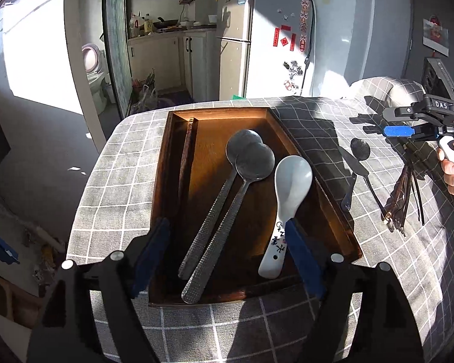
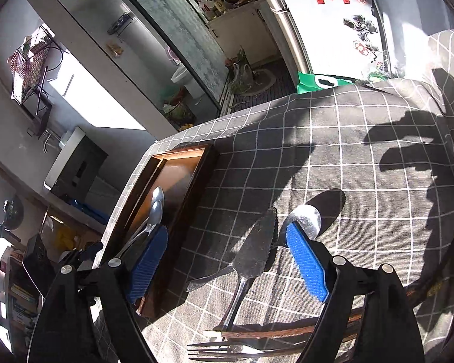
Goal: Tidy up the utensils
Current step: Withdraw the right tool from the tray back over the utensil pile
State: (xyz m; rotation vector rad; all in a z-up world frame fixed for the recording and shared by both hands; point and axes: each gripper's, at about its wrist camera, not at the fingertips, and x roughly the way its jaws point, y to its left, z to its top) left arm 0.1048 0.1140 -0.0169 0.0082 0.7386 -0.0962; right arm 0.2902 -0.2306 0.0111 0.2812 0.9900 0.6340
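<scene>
Left to right: our left gripper [image 1: 227,254] gapes wide and empty above the wooden tray [image 1: 324,181], its right finger beside the fragile, slippery ceramic spoon [image 1: 287,199]; our right gripper [image 2: 227,260] spreads wide over the stiff serrated server [image 2: 257,248], best pinched at its narrow handle, with open cloth beyond.

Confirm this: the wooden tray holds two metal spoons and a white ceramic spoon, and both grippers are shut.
Not quite. The wooden tray does hold two metal spoons and a white ceramic spoon, but both grippers are open and empty: the left gripper in the left wrist view, the right gripper in the right wrist view.
</scene>
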